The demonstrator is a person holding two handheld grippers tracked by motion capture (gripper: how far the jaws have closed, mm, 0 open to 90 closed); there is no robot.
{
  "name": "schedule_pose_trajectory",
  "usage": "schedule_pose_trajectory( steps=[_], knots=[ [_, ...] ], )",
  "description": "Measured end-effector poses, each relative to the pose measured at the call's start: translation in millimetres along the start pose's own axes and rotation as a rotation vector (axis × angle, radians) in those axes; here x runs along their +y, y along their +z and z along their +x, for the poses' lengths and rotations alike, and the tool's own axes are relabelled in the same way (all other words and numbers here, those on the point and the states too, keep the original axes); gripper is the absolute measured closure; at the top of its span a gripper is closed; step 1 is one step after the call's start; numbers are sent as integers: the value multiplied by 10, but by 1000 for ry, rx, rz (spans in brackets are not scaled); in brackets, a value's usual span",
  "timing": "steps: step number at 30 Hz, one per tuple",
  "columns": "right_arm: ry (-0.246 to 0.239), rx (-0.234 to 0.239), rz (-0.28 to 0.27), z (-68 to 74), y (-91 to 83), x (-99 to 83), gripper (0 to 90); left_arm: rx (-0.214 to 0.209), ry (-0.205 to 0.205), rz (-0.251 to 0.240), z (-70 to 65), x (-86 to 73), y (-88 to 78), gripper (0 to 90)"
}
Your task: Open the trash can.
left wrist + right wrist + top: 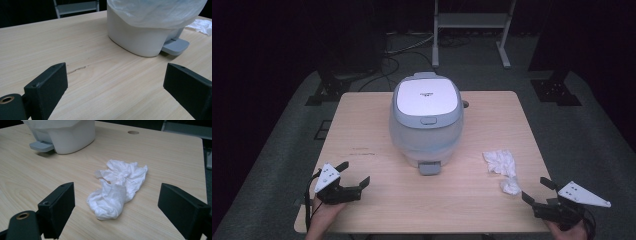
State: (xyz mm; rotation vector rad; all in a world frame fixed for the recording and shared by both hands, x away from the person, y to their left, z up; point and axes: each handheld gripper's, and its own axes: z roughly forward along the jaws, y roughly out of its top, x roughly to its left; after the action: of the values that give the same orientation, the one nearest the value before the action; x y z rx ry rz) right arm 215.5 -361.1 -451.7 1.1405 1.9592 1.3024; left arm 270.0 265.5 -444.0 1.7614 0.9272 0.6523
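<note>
White crumpled tissue paper (117, 187) lies ungrasped near the spread right gripper (538, 192). Nothing is held by the spread left gripper (353, 174); binning in the white lidded pedal bin (426, 120) probably remains.

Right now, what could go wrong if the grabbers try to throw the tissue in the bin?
The crumpled tissue is soft and loose, so the open right gripper might pinch only a corner and drop it. The pedal bin has its lid shut, and pressing its pedal could slide the bin.
</note>
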Motion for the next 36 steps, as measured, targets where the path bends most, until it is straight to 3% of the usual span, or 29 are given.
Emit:
schedule_pose_trajectory(
  steps=[8, 13, 16, 21, 22, 31, 36],
  knots=[
    [23, -4, 10, -48, -7, -34, 130, -17, 24, 17, -67, 52, 93, 55],
    [23, -1, 16, -43, 20, -22, 130, -43, 68, 24, -153, 139, 192, 55],
    [2, -10, 27, -13, 32, -13, 130, -68, 116, 28, -250, 212, 235, 60],
    [2, -6, 28, -10, 36, -12, 130, -106, 129, 29, -339, 286, 283, 98],
    [-2, -5, 26, -3, 36, -5, 130, -130, 126, 34, -381, 329, 324, 107],
    [-2, -13, 21, 3, 11, 1, 130, -201, 164, 30, -595, 452, 562, 141],
    [-6, -15, 19, 7, 5, 5, 130, -228, 165, 42, -662, 454, 645, 228]
  ],
)
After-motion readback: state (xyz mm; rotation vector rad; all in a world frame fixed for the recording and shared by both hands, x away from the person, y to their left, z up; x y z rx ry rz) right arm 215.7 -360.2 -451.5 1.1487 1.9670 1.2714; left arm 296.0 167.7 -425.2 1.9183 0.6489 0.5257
